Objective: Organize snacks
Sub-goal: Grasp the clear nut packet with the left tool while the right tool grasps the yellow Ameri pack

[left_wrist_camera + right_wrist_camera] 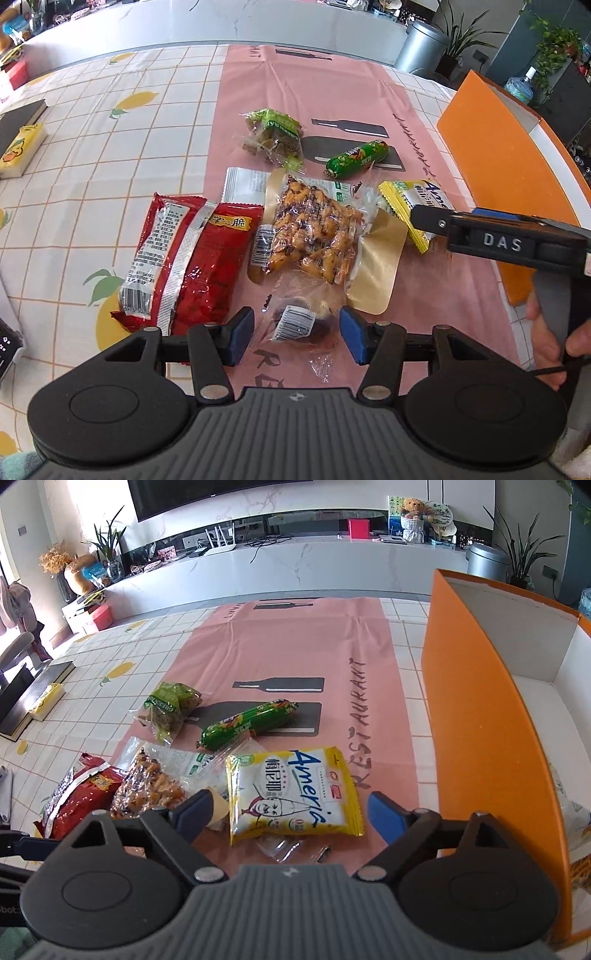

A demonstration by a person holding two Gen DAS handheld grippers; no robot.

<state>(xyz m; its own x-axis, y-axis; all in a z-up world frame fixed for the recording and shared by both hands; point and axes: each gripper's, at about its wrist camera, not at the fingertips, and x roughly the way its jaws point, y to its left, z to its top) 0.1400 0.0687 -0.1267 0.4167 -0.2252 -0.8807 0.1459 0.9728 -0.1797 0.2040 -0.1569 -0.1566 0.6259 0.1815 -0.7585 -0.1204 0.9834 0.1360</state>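
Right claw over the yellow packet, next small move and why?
Probably lower the right claw a little and close on the yellow packet. Its pads stand wide open on either side of the packet without pressing it, and the open orange box sits just to its right.

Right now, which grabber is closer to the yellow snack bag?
Right. The right gripper straddles the yellow snack bag, jaws open around it. The left gripper sits farther left, over a small clear packet.
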